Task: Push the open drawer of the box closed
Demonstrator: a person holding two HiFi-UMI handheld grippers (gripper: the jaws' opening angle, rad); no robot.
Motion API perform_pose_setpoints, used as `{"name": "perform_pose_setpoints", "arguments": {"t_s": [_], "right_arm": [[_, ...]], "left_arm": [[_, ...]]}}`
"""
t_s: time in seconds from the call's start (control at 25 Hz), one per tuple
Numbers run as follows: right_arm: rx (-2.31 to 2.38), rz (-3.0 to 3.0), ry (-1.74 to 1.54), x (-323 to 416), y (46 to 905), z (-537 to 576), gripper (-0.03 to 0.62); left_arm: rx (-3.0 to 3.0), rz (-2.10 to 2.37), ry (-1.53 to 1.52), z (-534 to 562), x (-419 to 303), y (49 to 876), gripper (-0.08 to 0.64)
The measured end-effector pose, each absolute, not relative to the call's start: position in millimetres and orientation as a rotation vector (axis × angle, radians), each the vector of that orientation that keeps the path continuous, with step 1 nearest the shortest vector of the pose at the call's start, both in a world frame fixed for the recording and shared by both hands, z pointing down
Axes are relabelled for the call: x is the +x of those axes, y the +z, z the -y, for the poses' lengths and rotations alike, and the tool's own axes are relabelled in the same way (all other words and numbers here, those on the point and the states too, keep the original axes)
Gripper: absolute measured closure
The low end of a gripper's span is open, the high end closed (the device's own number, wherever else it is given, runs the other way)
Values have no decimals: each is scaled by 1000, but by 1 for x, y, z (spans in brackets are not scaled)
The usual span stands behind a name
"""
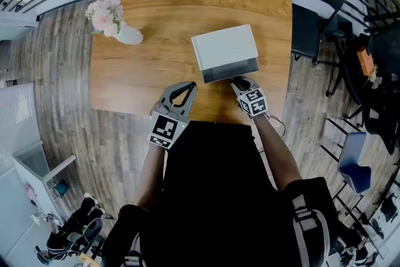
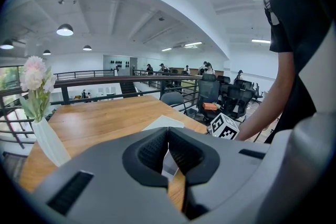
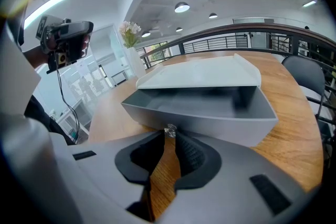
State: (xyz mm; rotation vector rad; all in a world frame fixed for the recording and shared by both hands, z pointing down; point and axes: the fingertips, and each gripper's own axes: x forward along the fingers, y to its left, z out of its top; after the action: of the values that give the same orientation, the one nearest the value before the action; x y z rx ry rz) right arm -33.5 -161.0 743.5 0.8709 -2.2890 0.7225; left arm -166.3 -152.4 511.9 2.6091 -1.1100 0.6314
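Covering drawer knob from overhead: right gripper.

No word, number or brand name can be read in any view. The only printed marks are black-and-white square code patterns without letters. One is on the left cube of the left gripper, lower centre of the head view. Another is on the right cube of the right gripper beside it.
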Motion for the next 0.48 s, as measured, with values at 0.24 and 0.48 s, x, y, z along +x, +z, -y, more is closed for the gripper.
{"name": "perform_pose_setpoints", "arguments": {"t_s": [0.24, 0.48], "right_arm": [[878, 2288, 715, -37, 743, 172, 511], [883, 2286, 709, -39, 743, 179, 511]], "left_arm": [[2604, 1110, 629, 157, -170, 514, 537], [2602, 1108, 631, 158, -173, 515, 537]]}}
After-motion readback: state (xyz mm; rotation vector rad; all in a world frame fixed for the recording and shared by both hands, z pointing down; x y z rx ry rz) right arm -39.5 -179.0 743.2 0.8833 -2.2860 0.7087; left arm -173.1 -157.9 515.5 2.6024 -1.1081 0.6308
